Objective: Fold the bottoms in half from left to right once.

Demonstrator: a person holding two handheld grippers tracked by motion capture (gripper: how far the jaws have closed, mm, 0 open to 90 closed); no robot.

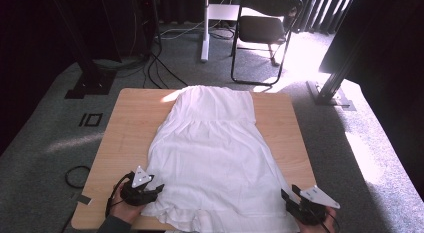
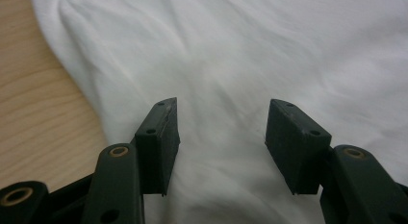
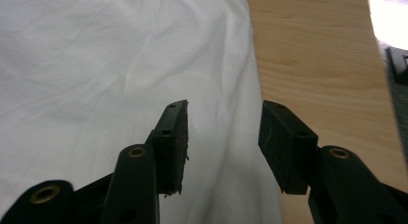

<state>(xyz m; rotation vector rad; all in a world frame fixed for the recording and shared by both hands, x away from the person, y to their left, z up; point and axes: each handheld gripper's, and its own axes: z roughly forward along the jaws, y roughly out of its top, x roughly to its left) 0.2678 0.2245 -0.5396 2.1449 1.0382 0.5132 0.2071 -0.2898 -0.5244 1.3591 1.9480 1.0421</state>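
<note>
On the light wooden table (image 1: 130,118), a white cotton dress (image 1: 210,148) lies spread flat. Left gripper (image 2: 221,132) hovers at its hem corner, jaws apart, gripping nothing. Right gripper (image 3: 223,137) straddles the opposite edge, jaws parted, nothing pinched.

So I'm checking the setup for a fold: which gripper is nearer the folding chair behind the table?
Right. The right gripper sits at the white dress's near right corner, more directly below the chair; the left gripper is at the near left corner, farther across.
</note>
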